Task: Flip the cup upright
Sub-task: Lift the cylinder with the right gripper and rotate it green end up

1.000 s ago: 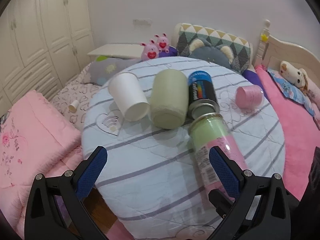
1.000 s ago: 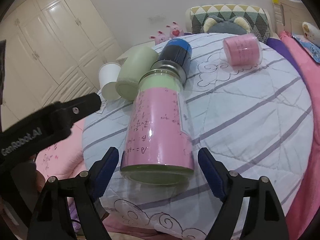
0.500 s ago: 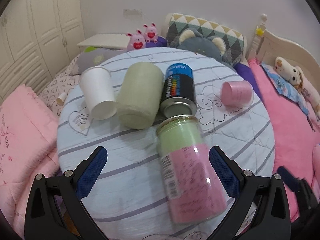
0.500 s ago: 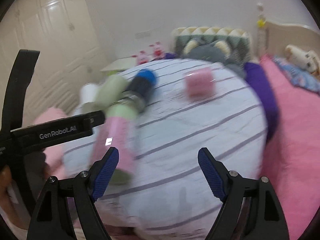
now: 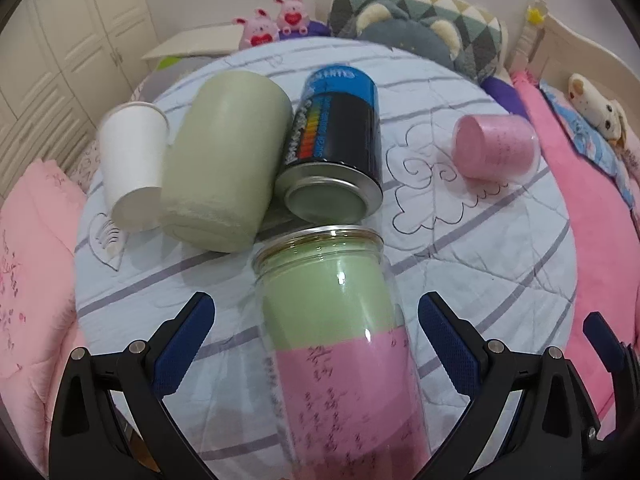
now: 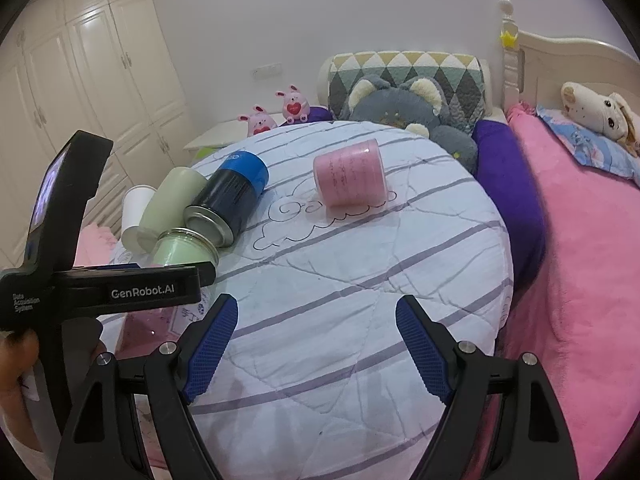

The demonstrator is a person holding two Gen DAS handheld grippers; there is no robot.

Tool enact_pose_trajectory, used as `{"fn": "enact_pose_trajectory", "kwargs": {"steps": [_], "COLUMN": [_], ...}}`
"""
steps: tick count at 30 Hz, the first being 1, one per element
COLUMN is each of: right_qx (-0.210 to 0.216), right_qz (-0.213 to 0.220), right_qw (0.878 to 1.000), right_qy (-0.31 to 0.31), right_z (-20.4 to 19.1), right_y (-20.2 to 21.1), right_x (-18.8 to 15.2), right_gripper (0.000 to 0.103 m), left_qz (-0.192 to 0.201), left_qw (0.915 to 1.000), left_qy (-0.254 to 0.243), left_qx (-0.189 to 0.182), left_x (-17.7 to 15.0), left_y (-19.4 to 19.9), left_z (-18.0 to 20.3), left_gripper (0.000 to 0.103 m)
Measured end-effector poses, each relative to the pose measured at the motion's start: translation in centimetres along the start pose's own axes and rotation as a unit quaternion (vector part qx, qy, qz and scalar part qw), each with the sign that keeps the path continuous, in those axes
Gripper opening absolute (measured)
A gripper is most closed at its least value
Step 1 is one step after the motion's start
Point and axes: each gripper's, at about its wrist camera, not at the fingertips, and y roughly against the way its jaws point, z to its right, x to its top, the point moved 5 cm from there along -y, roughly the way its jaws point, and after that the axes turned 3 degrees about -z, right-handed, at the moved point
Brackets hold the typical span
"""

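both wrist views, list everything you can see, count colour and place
clear jar: 1, green and pink inside, lying between the left gripper's fingers
spray can: 1, black and blue, lying beyond the jar
green cup: 1, pale green, lying left of the can
paper cup: 1, white, lying leftmost
pink cup: 1, pink, lying apart on the right
round cushion: 1, striped pale blue, under everything
bunny toys: 2, pink, behind the cushion
left gripper: 1, black with blue pads, open around the jar
right gripper: 1, same colours, open, over bare cushion
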Motion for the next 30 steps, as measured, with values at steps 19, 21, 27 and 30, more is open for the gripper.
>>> {"fn": "enact_pose_trajectory", "kwargs": {"steps": [19,21,27,30], "right_qx": [-0.003,0.002,0.018,0.032], "right_qz": [-0.004,-0.003,0.005,0.017], "right_qw": [1.0,1.0,1.0,0.999], "right_qy": [-0.009,-0.007,0.022,0.036], "right_z": [1.2,1.0,-0.4,-0.9], "right_y": [0.0,-0.2,-1.1,-1.4], "right_x": [-0.3,-0.3,0.2,0.5], "right_gripper": [0.083,0.083,0.083,0.083], "left_qz": [0.144,0.155,0.186,0.224], "left_qw": [0.9875,0.9857,0.9801,0.9724], "left_qy": [-0.058,-0.064,-0.063,-0.066], "left_qx": [-0.026,-0.018,-0.026,-0.013], "left_x": [1.7,2.4,3.5,3.5], "left_y": [5.7,5.8,6.4,7.2], "left_z": [3.0,3.4,4.4,5.0], "left_gripper": [0.075,0.075,0.075,0.074]}}
